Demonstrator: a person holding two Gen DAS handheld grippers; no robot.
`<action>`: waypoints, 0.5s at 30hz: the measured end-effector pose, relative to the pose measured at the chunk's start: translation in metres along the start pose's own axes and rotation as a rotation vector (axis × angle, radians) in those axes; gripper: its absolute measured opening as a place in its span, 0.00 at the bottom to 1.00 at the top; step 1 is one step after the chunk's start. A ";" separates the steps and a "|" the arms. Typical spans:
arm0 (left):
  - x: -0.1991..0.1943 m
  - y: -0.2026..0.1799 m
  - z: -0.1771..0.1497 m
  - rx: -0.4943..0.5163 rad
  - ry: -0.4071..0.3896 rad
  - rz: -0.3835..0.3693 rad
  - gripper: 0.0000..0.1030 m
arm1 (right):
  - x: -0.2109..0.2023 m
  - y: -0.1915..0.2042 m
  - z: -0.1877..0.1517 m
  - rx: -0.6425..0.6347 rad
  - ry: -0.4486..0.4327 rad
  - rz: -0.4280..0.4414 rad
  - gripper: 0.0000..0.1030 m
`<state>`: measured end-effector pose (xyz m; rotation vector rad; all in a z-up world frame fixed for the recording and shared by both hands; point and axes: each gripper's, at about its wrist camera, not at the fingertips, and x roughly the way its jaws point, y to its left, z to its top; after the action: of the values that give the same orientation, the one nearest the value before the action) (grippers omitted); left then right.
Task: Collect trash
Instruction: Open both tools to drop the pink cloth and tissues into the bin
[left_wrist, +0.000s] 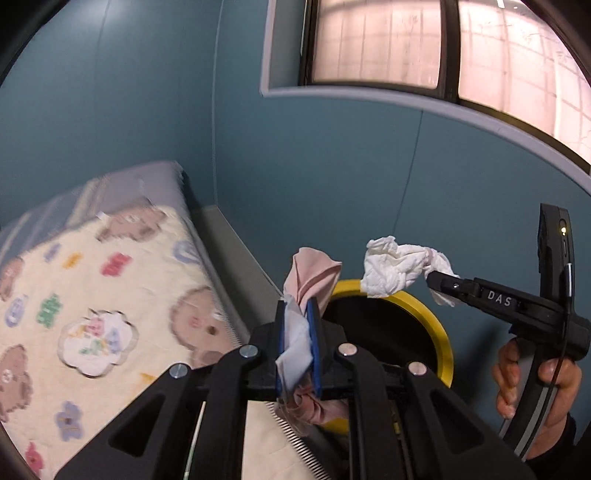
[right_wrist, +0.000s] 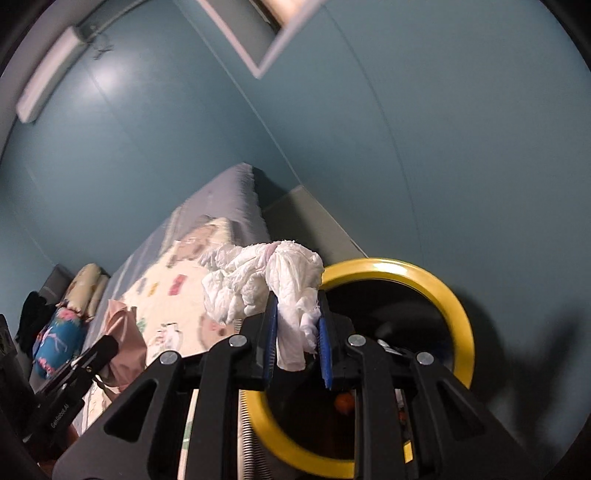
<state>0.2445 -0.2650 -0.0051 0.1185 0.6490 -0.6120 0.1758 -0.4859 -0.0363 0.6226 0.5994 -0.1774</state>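
Note:
My left gripper (left_wrist: 298, 306) is shut on a crumpled pink wrapper (left_wrist: 314, 277) and holds it just left of a yellow-rimmed black bin (left_wrist: 439, 332). My right gripper (right_wrist: 297, 310) is shut on a crumpled white tissue (right_wrist: 258, 284) and holds it at the near left rim of the same bin (right_wrist: 458, 314). In the left wrist view the right gripper (left_wrist: 439, 282) holds the tissue (left_wrist: 395, 266) above the bin's far rim. In the right wrist view the left gripper (right_wrist: 107, 347) shows at lower left with the pink wrapper (right_wrist: 125, 332).
A bed with a cream cartoon-print blanket (left_wrist: 96, 295) lies to the left, against a blue wall (left_wrist: 332, 166). A grey ledge (left_wrist: 236, 254) runs between bed and wall. A window (left_wrist: 443, 48) is above. Pillows and a blue cushion (right_wrist: 59, 339) lie at the bed's far end.

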 end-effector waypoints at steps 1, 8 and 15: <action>0.011 -0.002 -0.001 -0.007 0.015 -0.004 0.09 | 0.005 -0.005 0.000 0.006 0.007 -0.012 0.18; 0.060 -0.006 -0.013 -0.065 0.088 -0.039 0.12 | 0.029 -0.027 -0.005 0.023 0.027 -0.071 0.23; 0.078 0.001 -0.019 -0.112 0.121 -0.053 0.37 | 0.045 -0.034 -0.008 0.031 0.049 -0.104 0.35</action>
<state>0.2842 -0.2972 -0.0669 0.0344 0.8044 -0.6211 0.1976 -0.5071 -0.0843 0.6274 0.6784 -0.2702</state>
